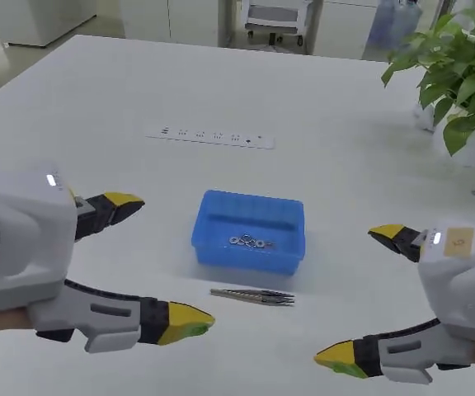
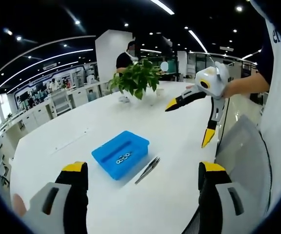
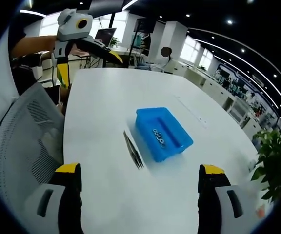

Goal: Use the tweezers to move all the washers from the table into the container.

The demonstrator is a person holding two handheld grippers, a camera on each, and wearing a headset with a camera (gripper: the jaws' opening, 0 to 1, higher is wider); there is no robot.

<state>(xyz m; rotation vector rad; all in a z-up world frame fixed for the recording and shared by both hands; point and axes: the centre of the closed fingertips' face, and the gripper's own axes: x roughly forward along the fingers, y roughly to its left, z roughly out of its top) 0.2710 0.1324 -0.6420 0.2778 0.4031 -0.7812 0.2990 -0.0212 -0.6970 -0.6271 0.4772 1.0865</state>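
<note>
On white flat worktop (image 1: 345, 165), left tongs (image 1: 163, 259) & right tongs (image 1: 357, 295) both gape wide, holding nothing, either side of blue rectangular plastic container (image 1: 246, 257). Slim metal tweezers (image 1: 252, 295) lie just in front; small silver metal washers (image 1: 250, 242) sit inside container.

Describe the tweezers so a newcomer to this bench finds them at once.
On the big white table, find the blue container with washers inside. The tweezers lie flat on the tabletop just off its near side, towards the person. They are thin, dark metal prongs, unlike the long white power strip beyond the container.
</note>
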